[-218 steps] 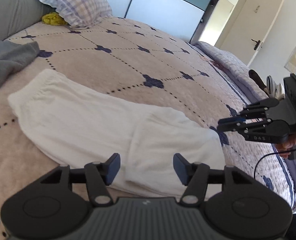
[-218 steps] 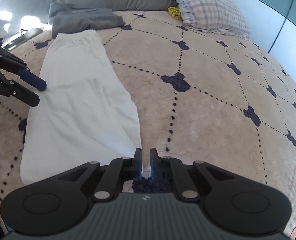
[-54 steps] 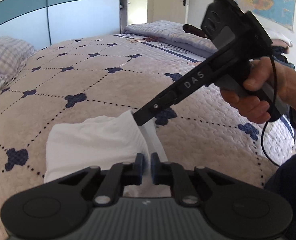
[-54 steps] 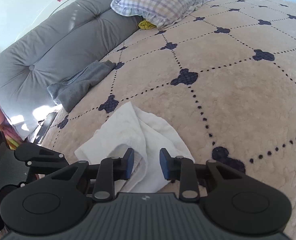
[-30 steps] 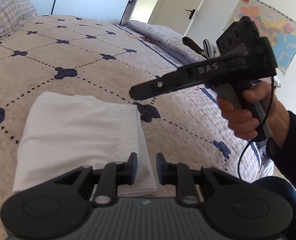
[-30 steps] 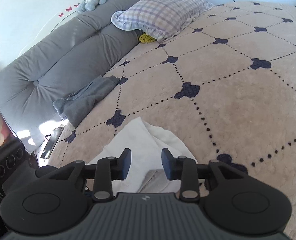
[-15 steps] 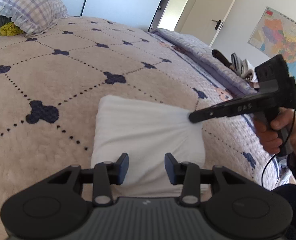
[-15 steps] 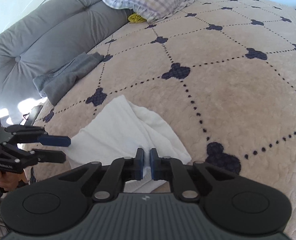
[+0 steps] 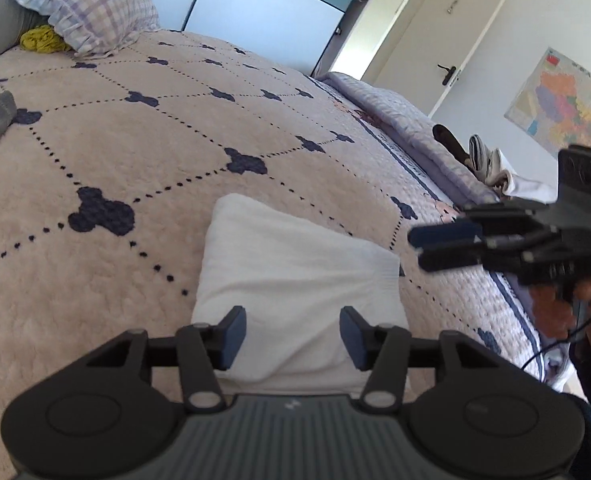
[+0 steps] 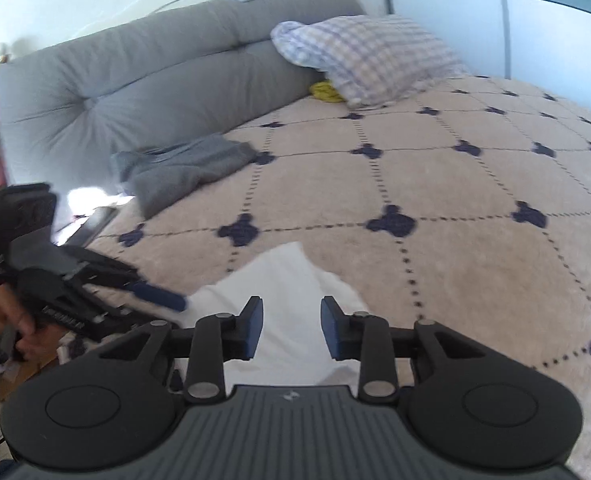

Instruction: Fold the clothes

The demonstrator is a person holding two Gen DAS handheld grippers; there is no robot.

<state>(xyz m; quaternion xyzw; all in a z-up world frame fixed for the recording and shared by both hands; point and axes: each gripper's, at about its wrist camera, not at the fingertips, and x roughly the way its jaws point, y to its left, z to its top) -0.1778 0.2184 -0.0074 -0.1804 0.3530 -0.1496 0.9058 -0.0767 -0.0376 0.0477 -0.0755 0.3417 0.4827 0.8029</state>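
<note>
A white garment (image 9: 295, 280) lies folded into a thick rectangle on the beige quilt (image 9: 143, 152) near the bed's front edge. My left gripper (image 9: 291, 336) hovers over its near side, jaws opening, pads clear of the cloth. In the left wrist view my right gripper (image 9: 415, 248) hangs just right of the fold's corner, held by a hand (image 9: 555, 308). From the right wrist view, the right gripper (image 10: 291, 328) is above the white garment (image 10: 283, 292), jaws opening and holding nothing. The left gripper (image 10: 163, 300) reaches in from the left, its tip at the cloth's edge.
A grey garment (image 10: 183, 168) lies crumpled by the grey headboard cushion (image 10: 135, 92). A checked pillow (image 10: 367, 56) and a yellow item (image 10: 327, 92) sit at the bed's head. Clothes lie on a second lilac quilt (image 9: 399, 116) at the bed's far side, near a door (image 9: 447, 40).
The right gripper let go of the white fold's corner, opened and drew back to the right. The left gripper's jaws spread wider above the fold.
</note>
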